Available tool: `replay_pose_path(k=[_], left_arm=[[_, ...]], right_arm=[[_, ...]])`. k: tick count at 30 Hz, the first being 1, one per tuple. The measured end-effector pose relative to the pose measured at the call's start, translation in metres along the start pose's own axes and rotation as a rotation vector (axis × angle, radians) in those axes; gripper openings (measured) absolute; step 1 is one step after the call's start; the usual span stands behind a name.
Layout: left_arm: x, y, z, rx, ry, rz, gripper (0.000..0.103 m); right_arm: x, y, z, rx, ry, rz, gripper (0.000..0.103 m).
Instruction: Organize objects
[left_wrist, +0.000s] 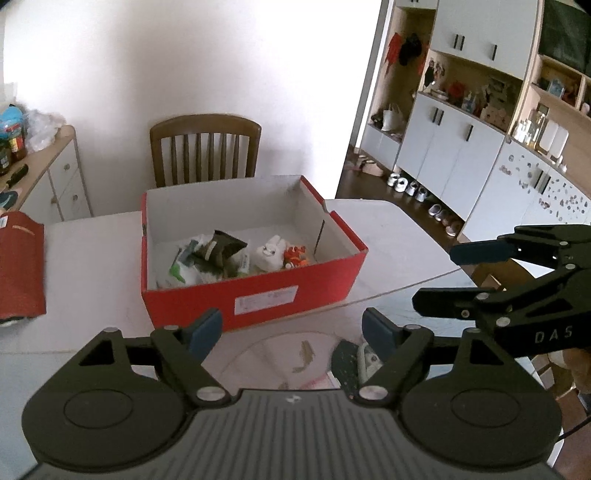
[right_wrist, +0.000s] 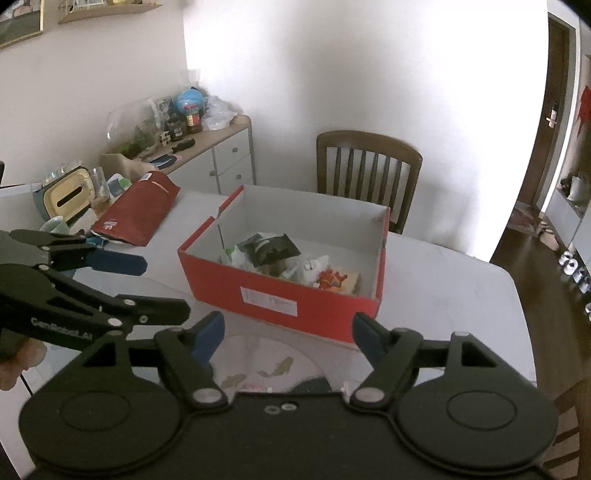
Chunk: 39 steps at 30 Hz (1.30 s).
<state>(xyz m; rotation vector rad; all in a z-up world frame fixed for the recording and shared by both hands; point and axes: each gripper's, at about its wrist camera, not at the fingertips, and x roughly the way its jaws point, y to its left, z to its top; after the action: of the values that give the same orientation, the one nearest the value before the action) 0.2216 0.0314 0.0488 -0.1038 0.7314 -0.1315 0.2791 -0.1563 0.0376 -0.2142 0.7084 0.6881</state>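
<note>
An open red shoebox (left_wrist: 255, 295) (right_wrist: 273, 295) stands on the white table (left_wrist: 92, 258) (right_wrist: 443, 280). Inside it lie a dark green packet (left_wrist: 221, 247) (right_wrist: 271, 247), a white plush toy (left_wrist: 269, 253) (right_wrist: 314, 267), an orange toy (left_wrist: 295, 254) (right_wrist: 332, 280) and a white-green packet (left_wrist: 181, 269). My left gripper (left_wrist: 291, 328) (right_wrist: 155, 288) is open just in front of the box, empty. My right gripper (right_wrist: 288, 332) (left_wrist: 443, 275) is open beside it on the right, also empty. Below the grippers a dark packet (left_wrist: 345, 363) (right_wrist: 310, 384) lies on the table.
A red pouch (left_wrist: 18, 266) (right_wrist: 136, 210) lies left of the box. A wooden chair (left_wrist: 205, 147) (right_wrist: 369, 166) stands behind the table. A cluttered sideboard (right_wrist: 207, 147) is at the back left, a tissue box (right_wrist: 68, 195) near it. Wall cabinets (left_wrist: 461, 147) and shoes are on the right.
</note>
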Motion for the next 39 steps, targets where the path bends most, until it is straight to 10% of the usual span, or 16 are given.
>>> replay_pose_path(k=[13,39], left_arm=[[-0.004,-0.011,-0.053,-0.052,0.034,-0.001,0.101],[0.087,0.006,-0.135,-0.025,0.175,0.083,0.103]], right_arm=[[-0.008,-0.007,-0.048,0.045,0.034,-0.035,0.078],[0.055,0.016,-0.110,0.176,0.238,-0.040,0.077]])
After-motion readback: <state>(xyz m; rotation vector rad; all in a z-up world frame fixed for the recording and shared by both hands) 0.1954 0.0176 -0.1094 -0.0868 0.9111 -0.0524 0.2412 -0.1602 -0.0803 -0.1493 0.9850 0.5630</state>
